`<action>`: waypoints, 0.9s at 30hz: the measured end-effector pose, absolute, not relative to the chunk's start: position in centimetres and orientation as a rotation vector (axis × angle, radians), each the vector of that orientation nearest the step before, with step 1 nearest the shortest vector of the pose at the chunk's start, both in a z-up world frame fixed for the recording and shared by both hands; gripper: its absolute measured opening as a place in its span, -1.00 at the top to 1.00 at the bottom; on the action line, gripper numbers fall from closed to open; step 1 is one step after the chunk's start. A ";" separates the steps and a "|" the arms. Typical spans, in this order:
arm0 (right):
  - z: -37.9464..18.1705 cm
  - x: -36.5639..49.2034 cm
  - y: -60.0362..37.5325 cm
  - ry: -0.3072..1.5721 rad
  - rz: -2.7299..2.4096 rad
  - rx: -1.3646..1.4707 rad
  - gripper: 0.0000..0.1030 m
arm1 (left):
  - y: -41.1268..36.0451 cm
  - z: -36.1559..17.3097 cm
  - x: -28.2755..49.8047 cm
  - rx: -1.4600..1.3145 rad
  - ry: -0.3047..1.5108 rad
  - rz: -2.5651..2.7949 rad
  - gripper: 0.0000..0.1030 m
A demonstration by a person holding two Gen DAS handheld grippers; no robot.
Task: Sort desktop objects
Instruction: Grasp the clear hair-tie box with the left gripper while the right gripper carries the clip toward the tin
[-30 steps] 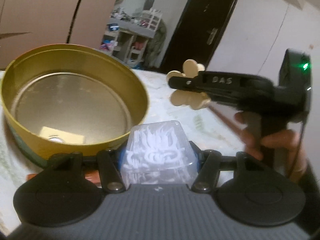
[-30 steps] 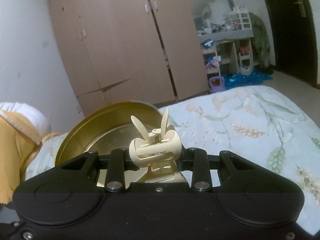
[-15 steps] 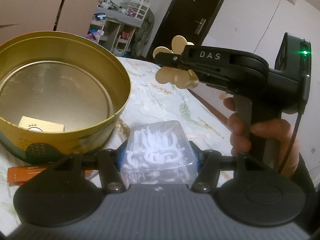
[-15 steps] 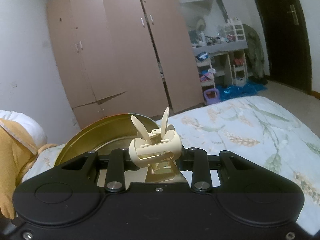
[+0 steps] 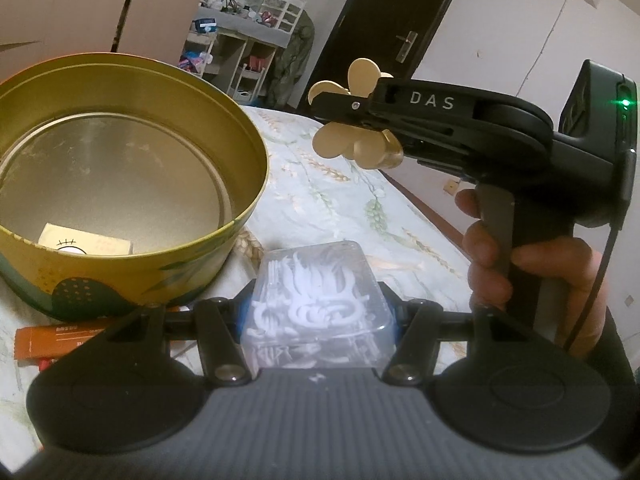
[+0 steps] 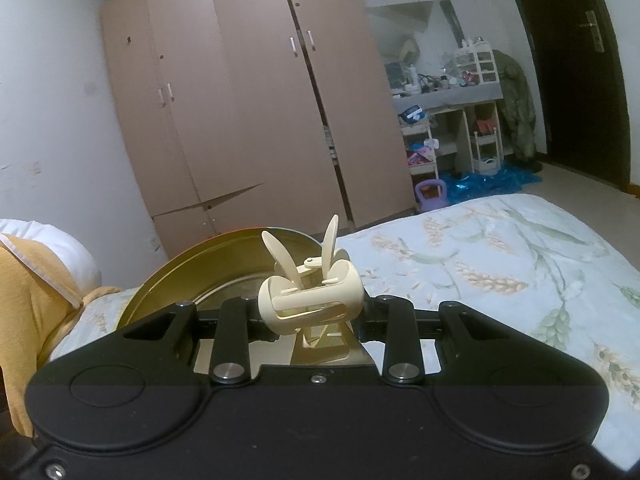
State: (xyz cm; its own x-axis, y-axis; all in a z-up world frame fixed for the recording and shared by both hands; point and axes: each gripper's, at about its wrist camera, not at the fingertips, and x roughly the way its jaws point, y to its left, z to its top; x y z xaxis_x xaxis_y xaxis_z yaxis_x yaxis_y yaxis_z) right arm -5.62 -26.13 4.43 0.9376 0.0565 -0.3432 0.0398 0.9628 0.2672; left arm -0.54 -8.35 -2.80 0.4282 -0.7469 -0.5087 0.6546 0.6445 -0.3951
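Both grippers loaded, tin waiting for its next two items.

We have our left gripper [image 5: 318, 312] clamped at about half stretch across a clear plastic box of white floss picks [image 5: 318, 300], carried low just beside the wall of the round gold tin [image 5: 248, 184]. Our right gripper [image 6: 312, 312] is pinched nearly closed on a cream hair claw clip [image 6: 310, 300], which stands well above the floral bedspread [image 5: 320, 196], level with the tin's rim, presumably so it can pass over the wall and drop inside. A small pale card [image 5: 86, 242] already lies on the tin's floor. An orange packet [image 5: 52, 338] rests on the bedspread beside the tin's base, unsorted. Our hand [image 5: 532, 272] grips the right tool's handle.
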 end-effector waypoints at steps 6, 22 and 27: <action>4.4 -5.4 -26.1 0.360 0.022 0.272 0.41 | -8.3 -2.8 -0.8 -0.136 0.718 -0.879 -0.21; 4.0 -4.8 -26.0 0.373 0.048 0.266 0.41 | -8.6 -2.9 -1.1 -0.096 0.723 -0.896 -0.21; 3.8 -4.7 -25.9 0.383 0.061 0.257 0.41 | -8.5 -2.9 -1.1 -0.102 0.722 -0.896 -0.21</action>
